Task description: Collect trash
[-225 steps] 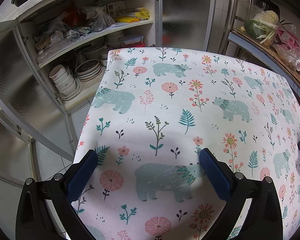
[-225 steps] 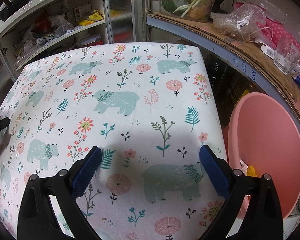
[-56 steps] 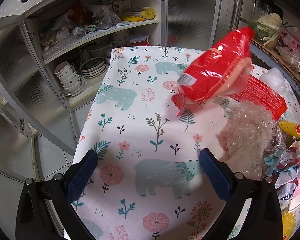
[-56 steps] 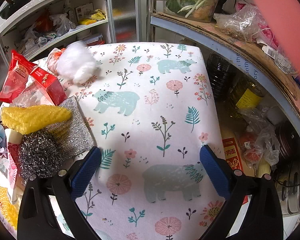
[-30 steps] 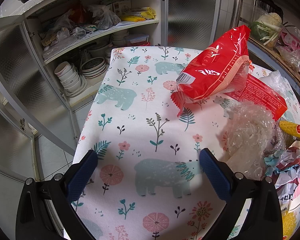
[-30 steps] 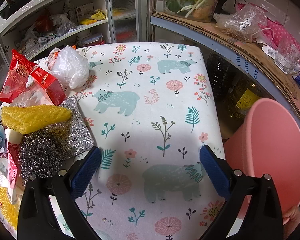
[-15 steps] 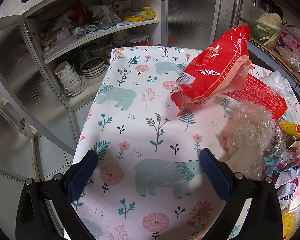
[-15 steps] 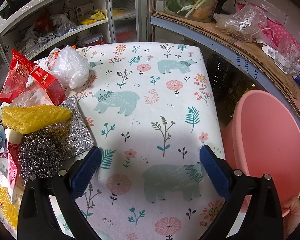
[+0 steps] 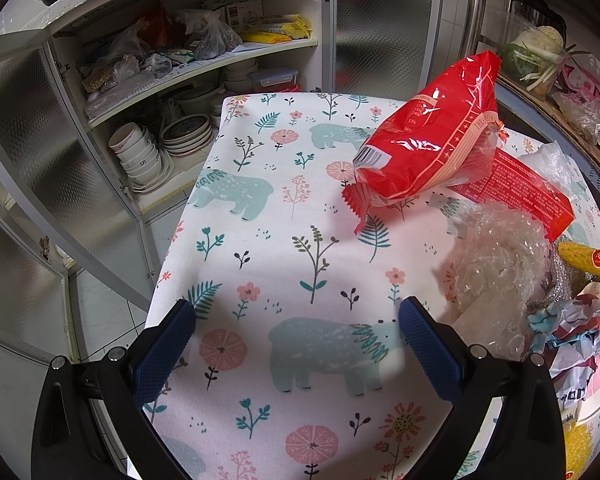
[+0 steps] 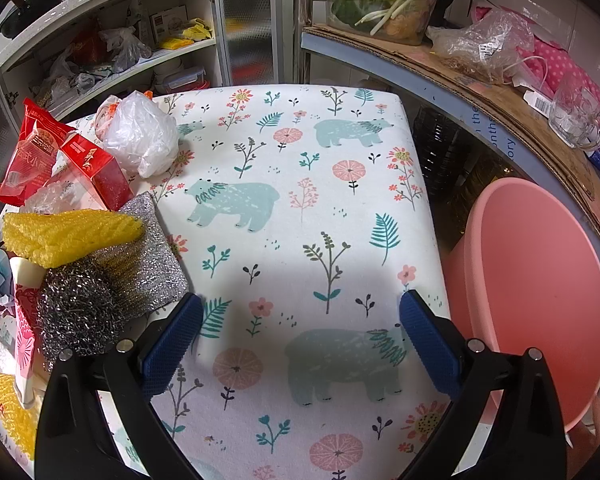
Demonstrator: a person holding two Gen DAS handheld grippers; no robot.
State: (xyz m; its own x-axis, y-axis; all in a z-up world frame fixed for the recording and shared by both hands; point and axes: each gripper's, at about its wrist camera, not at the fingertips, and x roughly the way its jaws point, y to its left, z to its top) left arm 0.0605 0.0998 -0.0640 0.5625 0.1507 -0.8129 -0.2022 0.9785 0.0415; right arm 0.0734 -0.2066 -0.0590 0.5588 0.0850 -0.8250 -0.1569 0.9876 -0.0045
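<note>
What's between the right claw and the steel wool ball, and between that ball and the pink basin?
Nothing visible blocks the open right claw from the steel wool ball just beside its left finger. Toward the pink basin, only bare tablecloth lies between.

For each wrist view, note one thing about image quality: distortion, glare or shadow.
Left wrist view: fisheye bends the cabinet shelf; glare streaks the red bag. Right wrist view: dark vignette corners; soft shadow on the tablecloth between the open tongs.
</note>
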